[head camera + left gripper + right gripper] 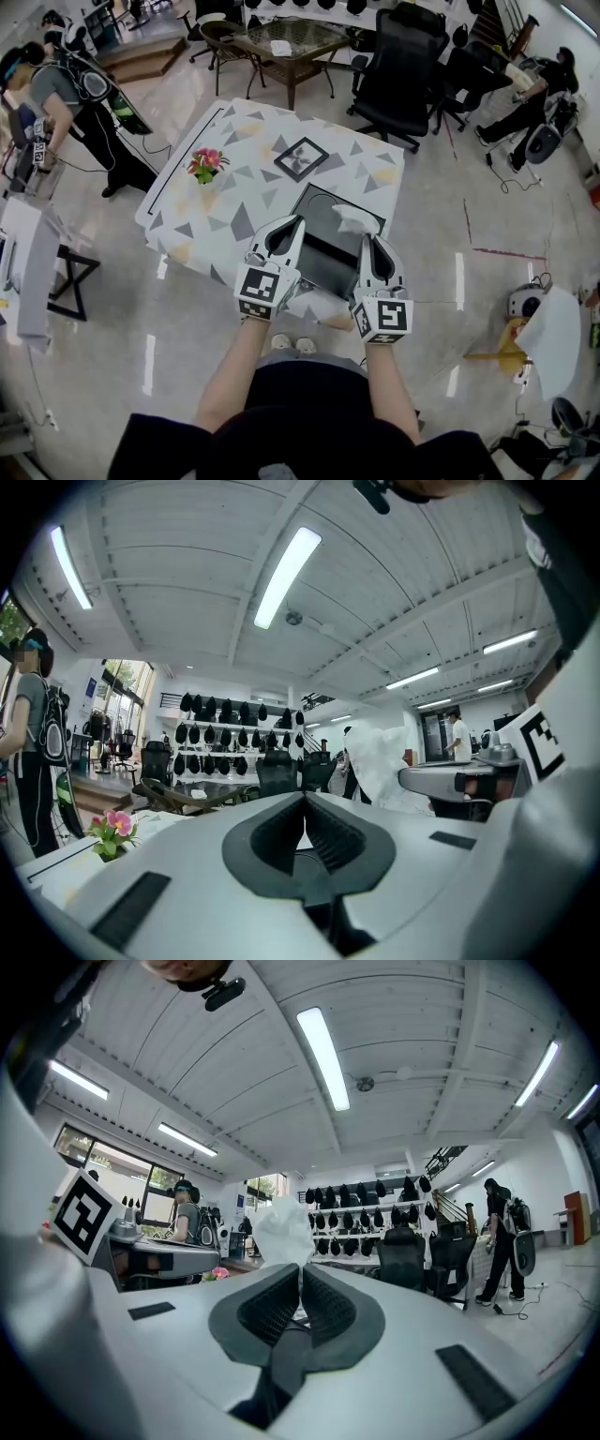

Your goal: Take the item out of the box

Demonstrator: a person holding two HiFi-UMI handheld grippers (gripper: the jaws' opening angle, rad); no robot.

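The desk [234,202] is white all over, scattered with grey and pale yellow triangles, and a thin black line runs along its left border. On it the box [323,262] is dark grey, and the crumpled item [353,220] at its upper right is white. The flowers [206,163] to the left are pink over green leaves. The left hand-held gripper [296,221] and the right hand-held gripper [367,238] are white with black-and-white square markers, and their pads [328,1309] are dark grey and ribbed. The office chair [398,66] at the top is black. The floor [469,216] is glossy pale grey.

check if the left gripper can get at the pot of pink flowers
Probably yes: the pot of pink flowers stands alone on the triangle-patterned tablecloth, nothing between it and the left gripper, whose jaws would need opening first.
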